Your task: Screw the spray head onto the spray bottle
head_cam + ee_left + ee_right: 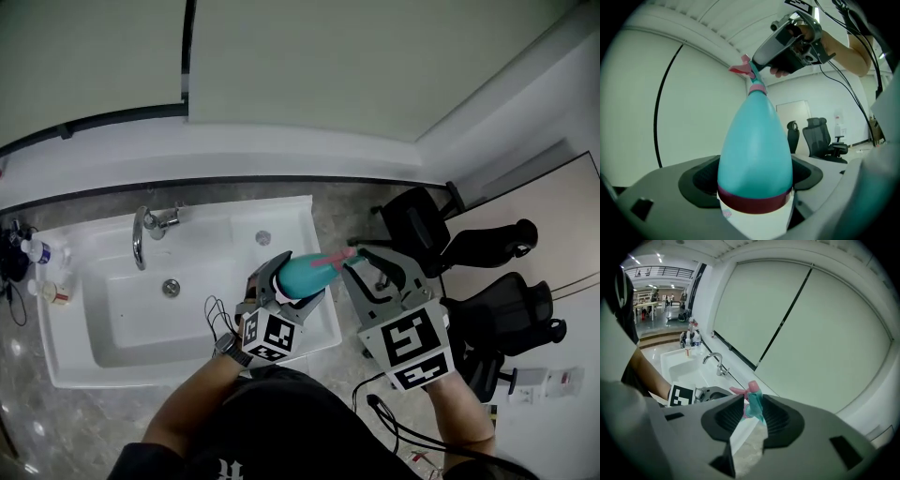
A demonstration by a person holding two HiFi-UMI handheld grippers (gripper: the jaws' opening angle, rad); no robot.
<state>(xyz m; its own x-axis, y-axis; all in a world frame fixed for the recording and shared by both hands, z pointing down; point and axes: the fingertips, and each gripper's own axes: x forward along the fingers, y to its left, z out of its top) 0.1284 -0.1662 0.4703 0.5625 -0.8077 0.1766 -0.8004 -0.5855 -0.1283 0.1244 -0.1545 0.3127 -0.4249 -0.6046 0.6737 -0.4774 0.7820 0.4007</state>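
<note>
Black top [272,422], dark wristwatch [228,345], black cables [394,427]

The left gripper [279,274] clasps a teal bottle [305,276] lying tilted over the right near corner of the white sink [66,370]. The right gripper [352,259] meets its pink spray head [338,254]. A faucet [141,236] stands at the far left, and black chairs [506,314] are on the right.

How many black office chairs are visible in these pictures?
2. Both stand right of the sink: one chair nearer the wall, the other chair nearer the person. More may be hidden outside the frame.
</note>
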